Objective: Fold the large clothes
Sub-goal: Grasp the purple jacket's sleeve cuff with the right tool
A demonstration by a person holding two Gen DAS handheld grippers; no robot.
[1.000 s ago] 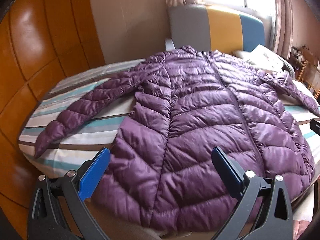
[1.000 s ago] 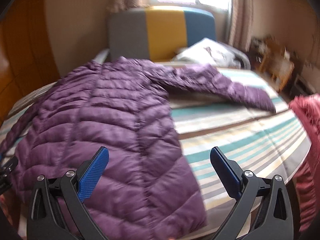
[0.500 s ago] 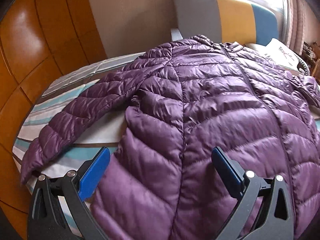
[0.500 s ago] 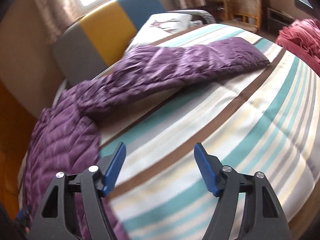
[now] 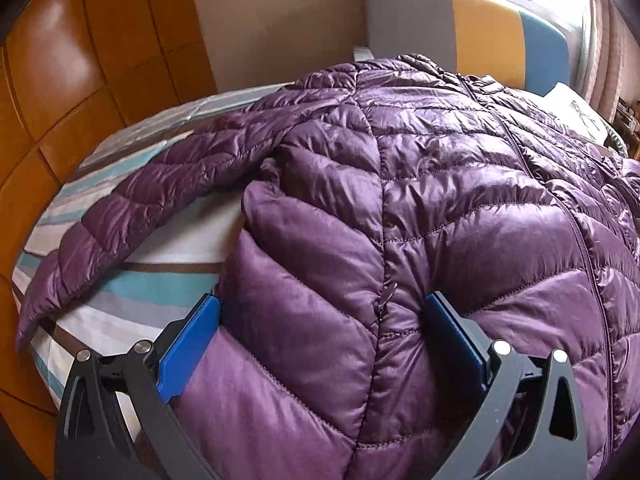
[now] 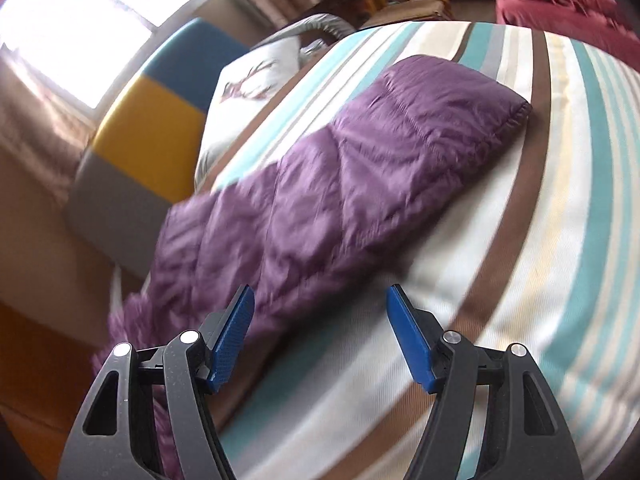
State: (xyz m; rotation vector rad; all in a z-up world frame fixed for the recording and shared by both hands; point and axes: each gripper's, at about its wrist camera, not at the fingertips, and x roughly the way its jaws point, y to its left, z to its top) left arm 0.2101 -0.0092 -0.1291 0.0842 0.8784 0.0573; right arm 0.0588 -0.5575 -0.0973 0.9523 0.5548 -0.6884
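Left wrist view: a striped cotton bed (image 5: 132, 292) carries a glossy quilted purple jacket (image 5: 400, 200) filling centre and right. The left tool (image 5: 320, 320) gapes wide, puffy hem bulging between its blue pads. Lower centre of the right wrist view, the right tool (image 6: 320, 320) stands open, empty, near the jacket's flat sleeve (image 6: 360, 184).

We see a bed whose striped sheet (image 5: 132, 292) carries teal, brown, grey and cream bands. At 12 o'clock in the left wrist view stands a headboard (image 5: 472, 28) in grey, yellow and blue panels. Orange wood panelling (image 5: 60, 72) fills 9 to 11 o'clock. In the right wrist view, a white pillow with a deer print (image 6: 248, 92) lies at 11 o'clock, a bright window (image 6: 92, 20) at 10 o'clock, and a red fabric heap (image 6: 560, 4) at 1 o'clock.
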